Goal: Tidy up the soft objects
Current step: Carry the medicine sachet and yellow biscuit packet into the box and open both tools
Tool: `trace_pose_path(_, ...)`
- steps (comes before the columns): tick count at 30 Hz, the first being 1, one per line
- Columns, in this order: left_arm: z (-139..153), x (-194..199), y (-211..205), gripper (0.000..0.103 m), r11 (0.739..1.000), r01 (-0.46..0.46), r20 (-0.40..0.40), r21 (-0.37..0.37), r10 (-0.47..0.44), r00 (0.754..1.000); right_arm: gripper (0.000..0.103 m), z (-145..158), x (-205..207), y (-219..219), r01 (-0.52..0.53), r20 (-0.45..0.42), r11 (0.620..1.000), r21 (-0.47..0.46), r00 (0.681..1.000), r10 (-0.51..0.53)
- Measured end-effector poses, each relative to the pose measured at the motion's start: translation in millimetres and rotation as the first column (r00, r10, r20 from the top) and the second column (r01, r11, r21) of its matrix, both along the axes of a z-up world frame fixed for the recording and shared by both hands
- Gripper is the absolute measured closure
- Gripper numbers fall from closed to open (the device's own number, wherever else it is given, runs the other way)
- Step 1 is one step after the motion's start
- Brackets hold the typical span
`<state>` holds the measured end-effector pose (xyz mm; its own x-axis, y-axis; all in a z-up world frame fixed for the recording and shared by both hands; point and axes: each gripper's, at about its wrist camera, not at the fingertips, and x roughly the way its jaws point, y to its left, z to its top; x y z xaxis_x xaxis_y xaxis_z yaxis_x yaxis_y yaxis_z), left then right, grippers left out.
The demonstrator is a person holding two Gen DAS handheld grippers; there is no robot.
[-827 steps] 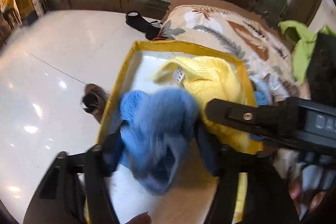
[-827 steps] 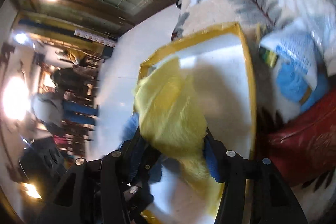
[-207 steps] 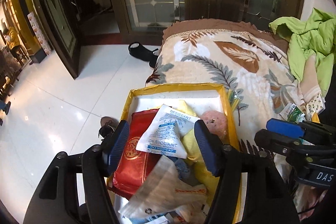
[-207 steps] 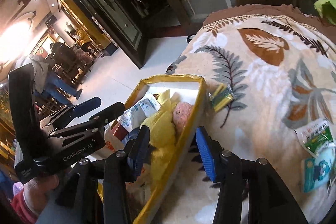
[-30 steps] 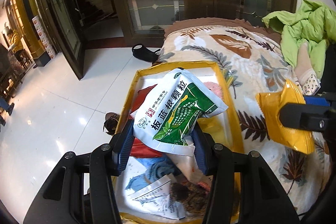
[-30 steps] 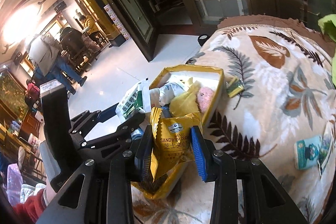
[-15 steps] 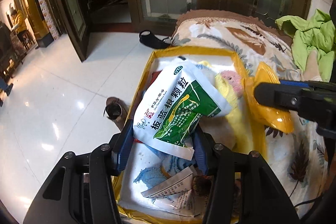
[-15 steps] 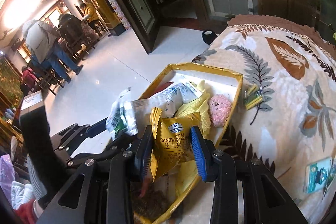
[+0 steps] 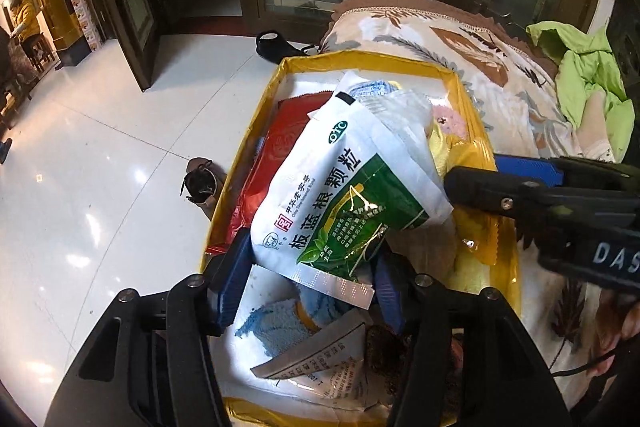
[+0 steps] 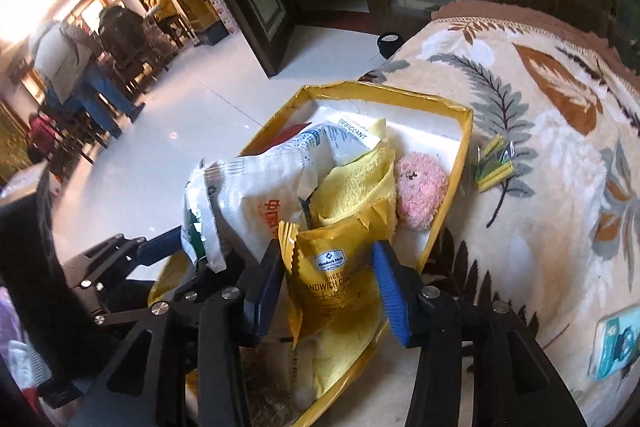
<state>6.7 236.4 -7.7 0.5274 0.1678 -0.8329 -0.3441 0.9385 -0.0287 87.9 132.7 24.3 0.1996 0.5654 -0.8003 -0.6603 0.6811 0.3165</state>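
The yellow-rimmed box (image 9: 454,77) sits at the edge of a bed covered by a leaf-patterned blanket (image 10: 540,131). Left of the box, on the white tiled floor (image 9: 100,155), lies a brown shoe (image 9: 199,185).

The left hand-held gripper (image 9: 310,277) is over the near left part of the box, clenched on the lower edge of a white-and-green medicine packet (image 9: 340,199), which is lifted above the box's contents. Inside the box, beneath that packet, are a red pouch (image 9: 276,155) along the left wall, a blue fuzzy cloth (image 9: 276,323) and a printed paper sachet (image 9: 320,367) at the near end.

Towards the box's right wall lie a yellow fuzzy cloth (image 10: 352,187) and a pink plush ball (image 10: 420,187). The right hand-held gripper (image 10: 326,287) is over the near right part of the box, grasping a yellow cracker bag (image 10: 336,271) between its blue pads.

Right of the box, on the blanket, lie small green-and-yellow sachets (image 10: 494,163), and further right a teal packet (image 10: 618,347). A green garment (image 9: 588,83) is bunched at the bed's far right.
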Motion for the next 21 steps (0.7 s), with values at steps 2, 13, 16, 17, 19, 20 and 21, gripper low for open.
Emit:
trace_pose_path(2,6,-3,0,0.044,1.000,-0.013,0.010,0.010,0.013,1.000,0.055,6,-1,-5,0.007,-0.004,0.999,0.033,1.000,-0.007)
trace_pose_path(13,26,-15,-2,0.042,0.998,-0.021,0.041,0.065,0.019,0.999,0.054,34,-14,-33,0.041,-0.006,0.993,0.112,0.999,-0.041)
trace_pose_path(16,28,-20,-5,0.042,0.998,-0.017,0.042,0.063,0.015,0.999,0.049,39,-17,-45,0.057,-0.015,0.990,0.131,0.998,-0.055)
trace_pose_path(17,29,-22,-7,0.042,0.998,-0.015,0.041,0.067,0.012,0.999,0.047,39,-17,-49,0.063,-0.022,0.988,0.140,0.998,-0.061)
trace_pose_path(19,31,-25,-11,0.041,0.997,-0.008,0.042,0.075,0.005,0.999,0.047,41,-18,-56,0.074,-0.031,0.986,0.151,0.997,-0.071)
trace_pose_path(20,31,-28,-13,0.039,0.997,-0.004,0.041,0.081,0.001,0.999,0.047,42,-19,-60,0.080,-0.035,0.985,0.154,0.997,-0.075)
trace_pose_path(21,31,-29,-15,0.038,0.996,-0.003,0.040,0.085,-0.001,0.999,0.047,42,-20,-63,0.086,-0.037,0.984,0.158,0.996,-0.082)
